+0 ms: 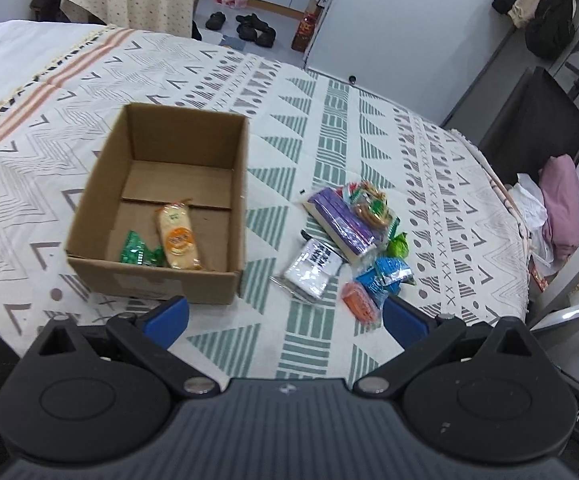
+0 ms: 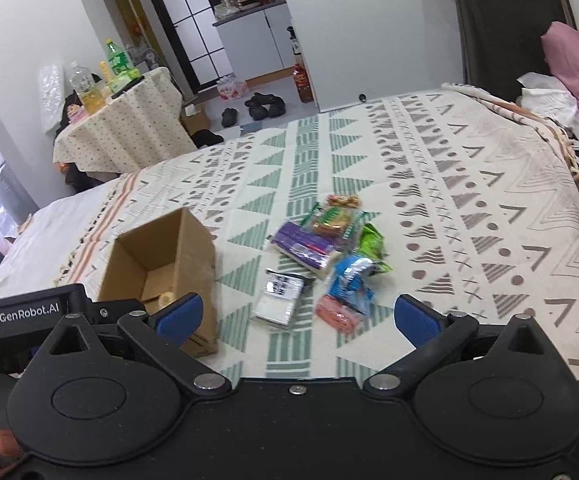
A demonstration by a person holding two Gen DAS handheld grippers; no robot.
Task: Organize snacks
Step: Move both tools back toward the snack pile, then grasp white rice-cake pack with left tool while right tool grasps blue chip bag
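Observation:
An open cardboard box sits on the patterned bed cover. Inside lie an orange cracker pack and a green candy packet. To its right is a pile of snacks: a purple pack, a white packet, a blue packet, an orange-pink packet. My left gripper is open and empty, above the cover in front of the box and pile. My right gripper is open and empty, near the white packet, blue packet and box.
A black chair and pink cloth stand past the bed's right edge. A small table with bottles and shoes on the floor lie beyond the far edge. The left gripper's body shows beside the box.

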